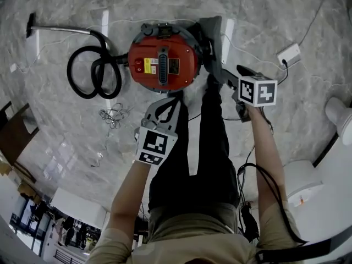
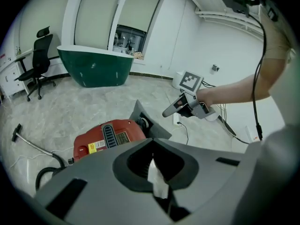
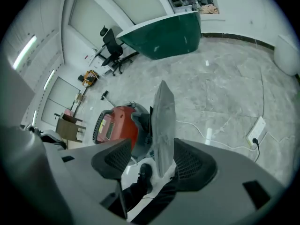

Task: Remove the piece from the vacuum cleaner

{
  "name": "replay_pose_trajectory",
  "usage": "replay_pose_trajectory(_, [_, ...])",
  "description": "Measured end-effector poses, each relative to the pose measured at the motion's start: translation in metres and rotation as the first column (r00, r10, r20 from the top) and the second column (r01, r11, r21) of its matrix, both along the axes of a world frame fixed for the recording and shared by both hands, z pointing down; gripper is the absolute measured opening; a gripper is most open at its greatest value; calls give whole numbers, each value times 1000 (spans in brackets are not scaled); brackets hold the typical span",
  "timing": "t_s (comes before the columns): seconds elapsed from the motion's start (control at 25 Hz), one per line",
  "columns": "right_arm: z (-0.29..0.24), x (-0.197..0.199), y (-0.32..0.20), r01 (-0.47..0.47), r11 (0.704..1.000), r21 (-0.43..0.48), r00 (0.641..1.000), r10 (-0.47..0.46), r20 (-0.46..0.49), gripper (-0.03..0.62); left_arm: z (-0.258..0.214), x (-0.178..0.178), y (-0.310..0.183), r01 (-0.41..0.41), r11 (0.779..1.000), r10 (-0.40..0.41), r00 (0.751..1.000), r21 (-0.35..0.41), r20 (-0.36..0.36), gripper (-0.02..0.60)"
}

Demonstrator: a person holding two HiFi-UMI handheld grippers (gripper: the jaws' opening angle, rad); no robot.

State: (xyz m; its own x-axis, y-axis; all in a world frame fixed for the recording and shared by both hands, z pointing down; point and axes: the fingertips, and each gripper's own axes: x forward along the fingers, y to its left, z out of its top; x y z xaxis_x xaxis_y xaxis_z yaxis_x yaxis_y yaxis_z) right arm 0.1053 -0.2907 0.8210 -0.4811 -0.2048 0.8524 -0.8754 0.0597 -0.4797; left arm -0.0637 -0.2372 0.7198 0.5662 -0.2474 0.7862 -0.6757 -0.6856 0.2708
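Observation:
The red canister vacuum cleaner [image 1: 163,65] [image 2: 110,137] [image 3: 115,125] stands on the marble floor, its black hose [image 1: 91,73] coiled to the left. A flat grey piece [image 1: 213,34] [image 3: 164,121] rises on edge at the vacuum's right side. My right gripper [image 1: 223,73] [image 3: 152,161] is open around it: the piece leans by the right pad, and a gap shows on the left side. My left gripper [image 1: 165,111] [image 2: 152,170] hangs above the floor just in front of the vacuum, jaws shut, with a white scrap where they meet.
A metal wand [image 1: 60,31] runs from the hose to the far left. A tangle of thin cable [image 1: 113,114] lies on the floor. A white power strip [image 1: 289,54] [image 3: 257,131] sits at right. The person's legs [image 1: 212,131] stand between the grippers. A green counter [image 2: 96,67] is behind.

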Motion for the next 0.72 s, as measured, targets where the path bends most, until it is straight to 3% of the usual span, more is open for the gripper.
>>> replay_pose_trajectory(0.32, [59, -24, -17, 74, 997, -35, 997, -74, -21, 259, 30, -4, 31, 27, 996, -27, 1000, -91, -6, -5])
replay_pose_trajectory(0.48, [75, -24, -24, 95, 994, -59, 993, -99, -59, 259, 34, 2, 29, 8, 995, -9, 1000, -97, -13, -5])
replay_pose_trajectory(0.72, [102, -25, -24, 195, 974, -115, 972, -207, -110, 258, 32, 8, 22, 32, 995, -35, 999, -95, -36, -5])
